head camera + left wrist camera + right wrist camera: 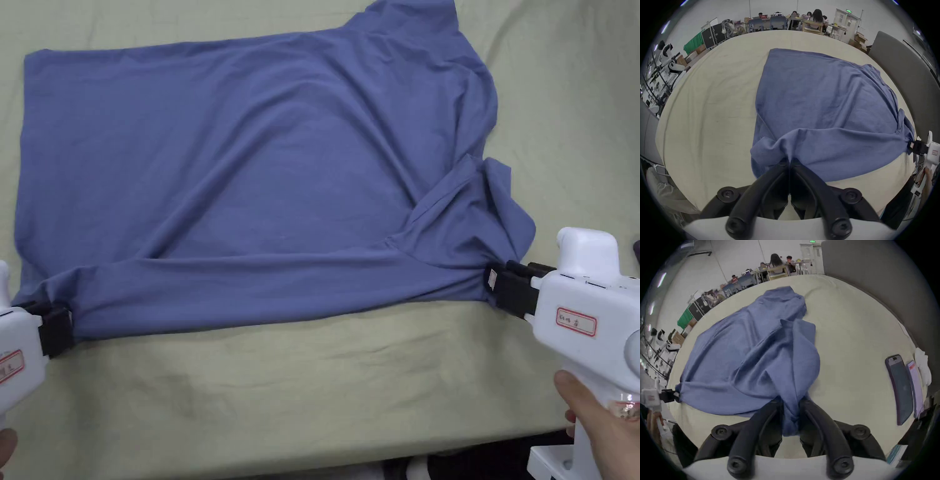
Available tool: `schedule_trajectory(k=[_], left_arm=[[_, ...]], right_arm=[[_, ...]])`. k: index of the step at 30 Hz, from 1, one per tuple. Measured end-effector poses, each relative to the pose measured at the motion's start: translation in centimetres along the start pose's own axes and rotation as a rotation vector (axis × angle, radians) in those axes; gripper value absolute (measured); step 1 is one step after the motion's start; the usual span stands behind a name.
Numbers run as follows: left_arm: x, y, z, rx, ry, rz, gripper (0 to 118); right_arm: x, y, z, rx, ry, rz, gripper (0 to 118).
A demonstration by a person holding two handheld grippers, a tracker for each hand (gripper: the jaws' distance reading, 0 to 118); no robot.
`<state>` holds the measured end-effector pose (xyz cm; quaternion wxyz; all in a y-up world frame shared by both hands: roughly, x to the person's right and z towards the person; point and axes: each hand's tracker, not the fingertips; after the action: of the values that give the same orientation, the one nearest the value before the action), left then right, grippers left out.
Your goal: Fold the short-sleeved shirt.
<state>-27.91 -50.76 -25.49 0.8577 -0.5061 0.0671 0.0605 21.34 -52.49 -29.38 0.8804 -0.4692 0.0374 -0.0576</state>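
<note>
On the pale green sheet (312, 375) lies the blue shirt (250, 175), soft and creased, its near edge stretched between left gripper (59, 331) and right gripper (500, 289). Left gripper view: jaws pressed together on a bunched corner. Right gripper view: jaws pinching gathered cloth; a phone (899, 389) lies right of the shirt.

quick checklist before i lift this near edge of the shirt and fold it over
1. Left gripper shut on shirt corner: ok.
2. Right gripper shut on bunched cloth near the sleeve: ok.
3. Near edge taut between the two grippers: ok.
4. Shirt body flat: not ok, creases run toward both grips.
5. Far sleeve laid out: not ok, it looks tucked at the top.
6. Phone apart from the shirt: ok.
</note>
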Motion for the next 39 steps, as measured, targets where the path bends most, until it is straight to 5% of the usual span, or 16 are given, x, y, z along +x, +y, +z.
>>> schedule_trajectory(k=[9, 16, 24, 25, 26, 27, 28, 37, 38, 39], left_arm=[[1.9, 7.6, 3.0, 0.112, 0.017, -0.035, 0], [1.5, 17.4, -6.3, 0.033, 0.05, -0.045, 0], [1.1, 18.2, -11.6, -0.052, 0.083, -0.035, 4], [1.1, 18.0, -11.6, -0.035, 0.088, -0.038, 37], [1.1, 17.7, -11.6, -0.03, 0.103, -0.043, 71], [1.2, 17.4, -11.7, -0.037, 0.118, -0.048, 86], [0.6, 17.1, -12.2, -0.042, 0.127, -0.058, 86], [0.2, 7.4, -0.4, 0.225, 0.036, -0.121, 86], [0.2, 5.5, 1.2, 0.257, 0.006, -0.132, 84], [0.5, 4.3, 2.1, 0.278, 0.023, -0.103, 73]], right_arm=[[-2.4, 7.1, 1.3, 0.088, -0.015, 0.098, 19], [-4.2, 16.8, -7.9, 0.069, -0.028, 0.165, 19], [-5.4, 17.4, -13.2, -0.008, -0.079, 0.267, 20], [-5.5, 17.2, -13.0, 0.023, -0.078, 0.29, 39], [-5.4, 17.1, -13.1, 0.017, -0.094, 0.289, 74], [-5.3, 16.9, -13.0, 0.008, -0.083, 0.286, 100], [-5.2, 16.7, -12.9, -0.013, -0.056, 0.278, 108], [-3.9, 11.2, -2.3, 0.119, 0.053, 0.196, 106], [-3.9, 10.0, -0.9, 0.149, 0.054, 0.204, 98], [-4.2, 9.0, 0.2, 0.153, 0.055, 0.221, 70]])
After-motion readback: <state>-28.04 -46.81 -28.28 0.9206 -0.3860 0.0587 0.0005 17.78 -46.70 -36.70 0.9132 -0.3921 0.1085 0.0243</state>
